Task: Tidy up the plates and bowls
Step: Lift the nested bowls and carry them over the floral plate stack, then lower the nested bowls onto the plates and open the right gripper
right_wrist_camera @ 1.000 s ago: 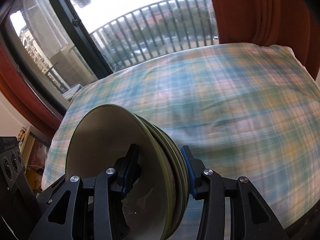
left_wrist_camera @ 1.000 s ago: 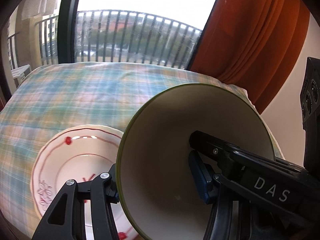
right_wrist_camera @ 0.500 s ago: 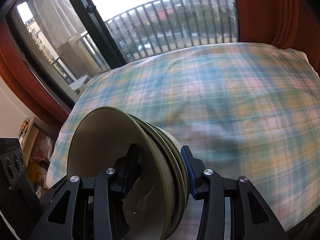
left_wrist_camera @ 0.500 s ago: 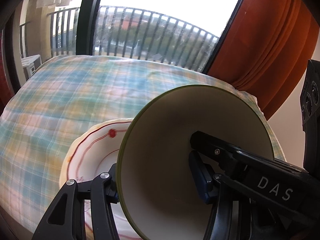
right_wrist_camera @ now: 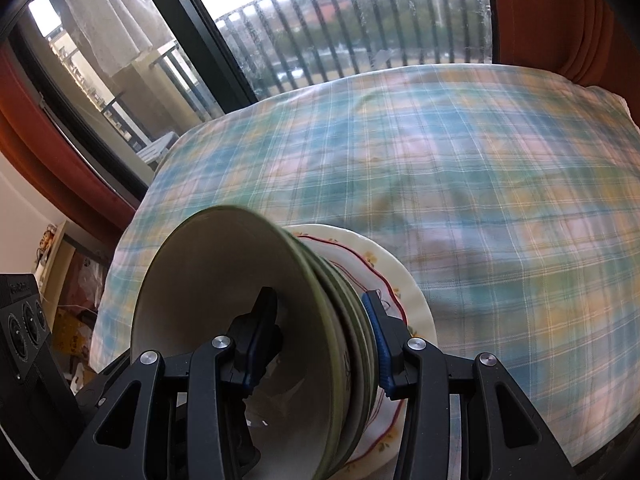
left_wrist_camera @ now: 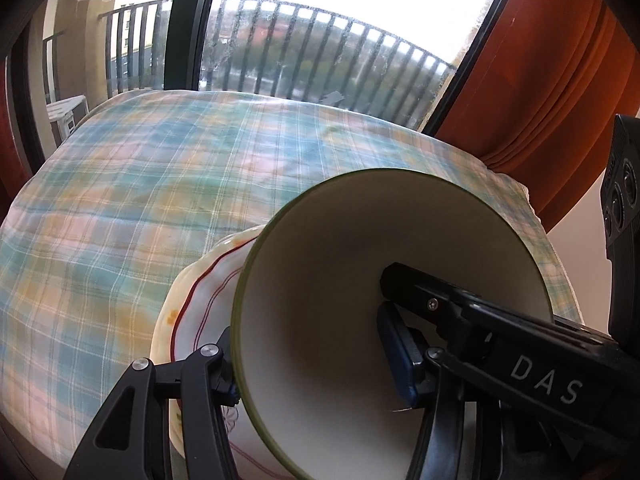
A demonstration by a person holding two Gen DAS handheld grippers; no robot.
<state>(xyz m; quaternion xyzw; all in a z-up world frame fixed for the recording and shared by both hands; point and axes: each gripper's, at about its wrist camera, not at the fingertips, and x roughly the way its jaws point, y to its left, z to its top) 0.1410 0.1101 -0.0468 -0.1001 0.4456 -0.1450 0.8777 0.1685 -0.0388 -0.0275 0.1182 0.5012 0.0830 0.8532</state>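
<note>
Both views have slid across the checked tablecloth over the last second: the red-trimmed plate, absent from the right wrist view a second ago, now shows under the bowls, and in the left wrist view it sits further right and mostly hidden behind them.

Largest first. Table under the cloth fills both views, bare of other crockery; window with balcony railing and orange curtain beyond its far edge.

Plate: flat on the cloth, near the table's near edge, scalloped rim, small flower marks.

Stack of green-rimmed bowls: several nested, tipped on edge, mouth facing the cameras, directly above or against the plate. Contact cannot be told.

Left gripper: pinching the stack wall, one finger inside the top bowl, one outside. Right gripper: same hold from the other side, one pad inside, blue pad on the outer bowl.

Step, by my reading: lowering the stack onto the plate; not yet released.

Risks:
- Stack is tilted; letting go before its base is level could roll it off the plate.
- Two grips on one stack; uneven release could twist the nested bowls apart.
- Plate lies close to the table edge; a nudge could push it off.
</note>
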